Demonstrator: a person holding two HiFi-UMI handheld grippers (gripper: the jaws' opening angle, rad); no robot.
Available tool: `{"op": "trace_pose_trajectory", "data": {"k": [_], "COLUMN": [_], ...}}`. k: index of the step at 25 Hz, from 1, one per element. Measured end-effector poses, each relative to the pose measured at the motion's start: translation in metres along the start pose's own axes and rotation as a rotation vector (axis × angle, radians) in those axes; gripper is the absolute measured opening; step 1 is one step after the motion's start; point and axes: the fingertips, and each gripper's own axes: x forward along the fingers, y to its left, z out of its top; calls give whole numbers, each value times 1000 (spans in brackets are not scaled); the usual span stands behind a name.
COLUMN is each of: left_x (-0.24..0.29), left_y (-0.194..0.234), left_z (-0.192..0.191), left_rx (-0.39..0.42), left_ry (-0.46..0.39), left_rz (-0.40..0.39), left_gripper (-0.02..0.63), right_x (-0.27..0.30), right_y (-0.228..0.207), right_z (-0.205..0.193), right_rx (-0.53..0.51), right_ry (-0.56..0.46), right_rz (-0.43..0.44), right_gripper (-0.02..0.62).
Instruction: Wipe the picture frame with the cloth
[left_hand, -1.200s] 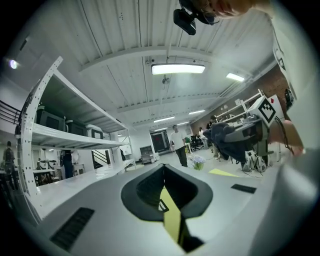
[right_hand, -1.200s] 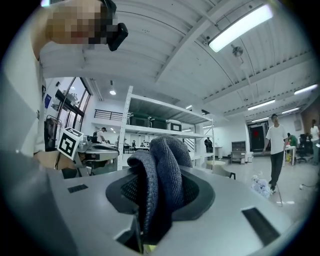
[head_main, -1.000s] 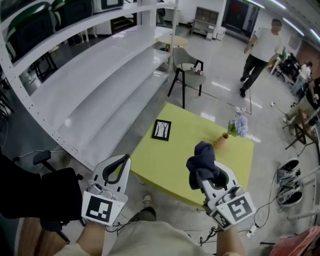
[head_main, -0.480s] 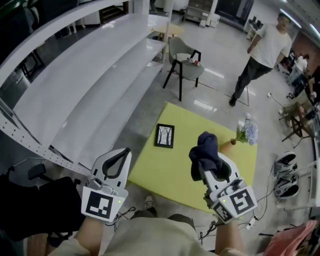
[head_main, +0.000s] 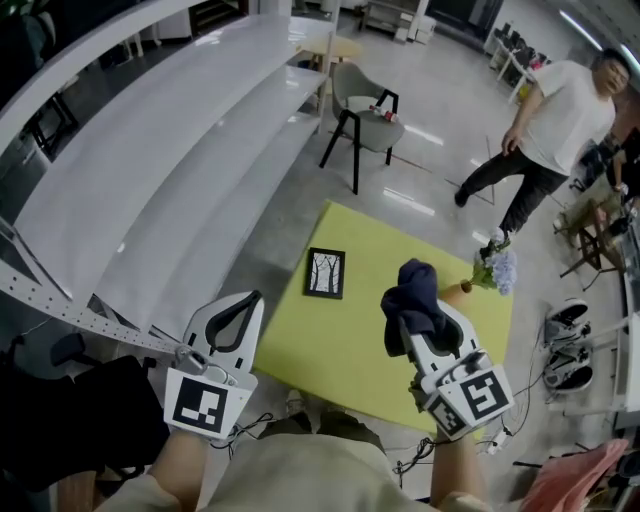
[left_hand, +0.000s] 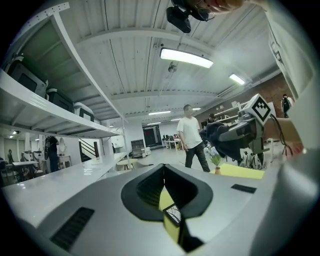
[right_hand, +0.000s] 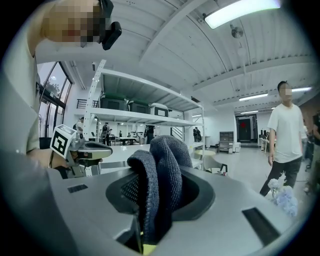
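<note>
Entry, head view. The picture frame (head_main: 324, 273) lies flat on the yellow-green desk (head_main: 335, 345), close to the desk's left edge and in its far half. It is a rectangle. Its long axis runs away from me, roughly along that left edge, with the far end leaning slightly right in the view. It has a black border around a white sheet with thin dark branching lines, like bare trees. I cannot tell which end is the top of the print.

The left tongs (head_main: 248, 305) hang off the near-left corner of the desk, over the floor. In the left gripper view the tips meet along a seam and hold nothing. Through the slot below the seam I see a strip of desk and a corner of the frame, well apart from the tongs.

The right tongs (head_main: 418, 328) are clamped on the cloth (head_main: 412, 300). It is dark blue with a ribbed knit, bunched and folded over above the tips. It sits over the desk to the right of the frame, apart from it.

A small vase of pale flowers (head_main: 492, 272) stands at the far right edge of the desk. Beyond the desk are a chair (head_main: 360, 105), long white shelving (head_main: 150, 170) and a person (head_main: 545, 130) in a white shirt.
</note>
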Motion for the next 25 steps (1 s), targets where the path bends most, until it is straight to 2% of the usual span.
{"op": "trace_pose_trajectory", "data": {"k": [6,12,16,20,25], "left_x": [28,62,86,112,150], "left_y": [1,3,1,-3,-2], "left_z": [-10,-29,-46,-71,-121], "left_rx": [-4,1,-8,-16,-37], "left_ry": [33,62,80,111,188], "left_rz": [8,-3,-24,-53,-80], "left_gripper": [8,8,8,8,8], "right_x": [27,73,110,150,203], "right_y": [-22,-31,-38,-48,-61], "right_z": [-18,-34,-49,-72,-119], "right_rx": [13,-55,-41,-49,-55], "right_ry": [53,128,171,225,309], "right_rz": [40,121,177,211,237], "right_gripper": [118,118,118,118,118]}}
